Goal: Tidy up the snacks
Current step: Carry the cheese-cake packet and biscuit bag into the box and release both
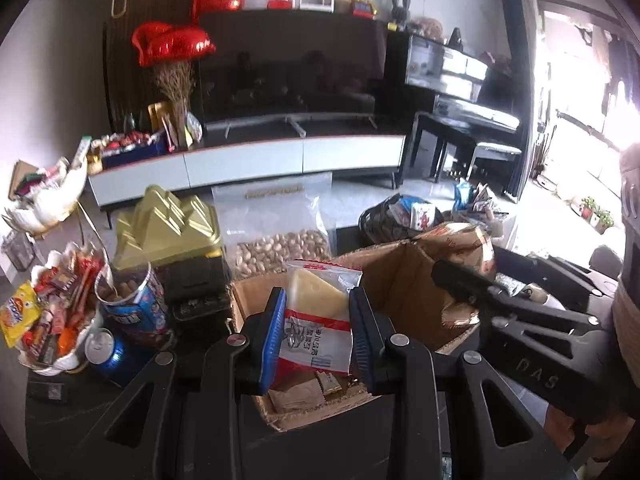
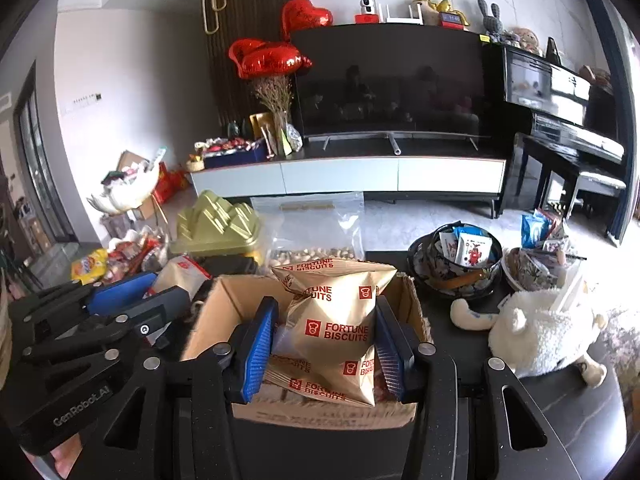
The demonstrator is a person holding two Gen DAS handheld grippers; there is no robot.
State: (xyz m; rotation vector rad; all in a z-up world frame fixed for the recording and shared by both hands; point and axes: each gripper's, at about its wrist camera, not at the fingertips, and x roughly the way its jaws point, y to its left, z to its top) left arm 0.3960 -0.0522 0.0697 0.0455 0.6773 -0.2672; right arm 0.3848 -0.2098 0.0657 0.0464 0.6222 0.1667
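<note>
Bowl of sweets: stood at far left of the table, beside a blue can and a tub
Left gripper: its blue pads were closed on a red-and-white packet, held upright over the box
Packet: looked light and thin, a pale slab inside a crinkly film; judged slippery, best pinched across its flat middle, not the sealed edge
Box: open cardboard, centre of the table, with small brown sachets on its floor
Right gripper: jaws clamped on a gold biscuit bag, lifted above the box
Biscuit bag: puffed with air, soft-sided, contents likely brittle; a gentle hold at the mid-body seemed wise, since hard squeezing could crush the biscuits
Left view only: the sweets bowl, can and tub in full, and the right gripper seen from the side
Right view only: a patterned bowl of sachets and a white plush toy at right, plus a second gold bag lying in the box
</note>
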